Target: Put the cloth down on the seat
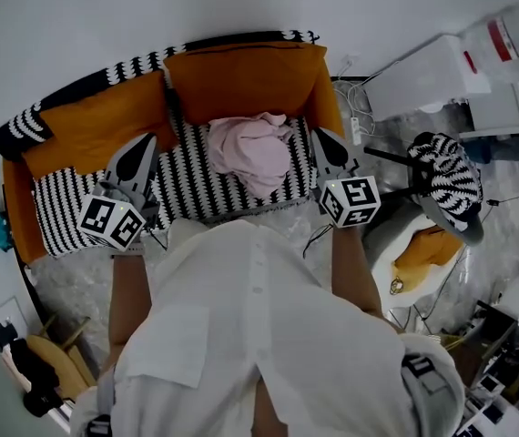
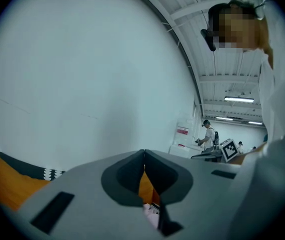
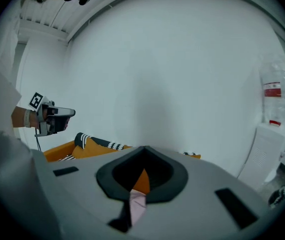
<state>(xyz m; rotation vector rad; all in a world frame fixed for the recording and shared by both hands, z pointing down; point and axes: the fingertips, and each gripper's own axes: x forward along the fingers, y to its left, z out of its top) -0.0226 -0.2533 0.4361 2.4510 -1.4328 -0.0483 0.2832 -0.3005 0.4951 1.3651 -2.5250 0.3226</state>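
A crumpled pink cloth (image 1: 252,148) lies on the black-and-white striped seat (image 1: 196,185) of an orange sofa, in front of the back cushion (image 1: 241,80). My left gripper (image 1: 148,140) hovers over the seat just left of the cloth, and my right gripper (image 1: 320,135) hovers just right of it; neither touches the cloth. Both are shut with nothing between the tips. In the left gripper view the left gripper (image 2: 144,153) points at the white wall, with a bit of pink cloth (image 2: 151,215) showing below the jaws. The right gripper (image 3: 145,149) likewise shows the cloth (image 3: 137,206) beneath it.
The sofa's orange arm cushions (image 1: 91,121) flank the seat. A second chair with a striped cushion (image 1: 446,180) stands at the right, with white cabinets (image 1: 432,76) and cables (image 1: 358,126) behind it. A wooden stool (image 1: 45,353) stands at lower left. Another person (image 2: 210,134) stands far off.
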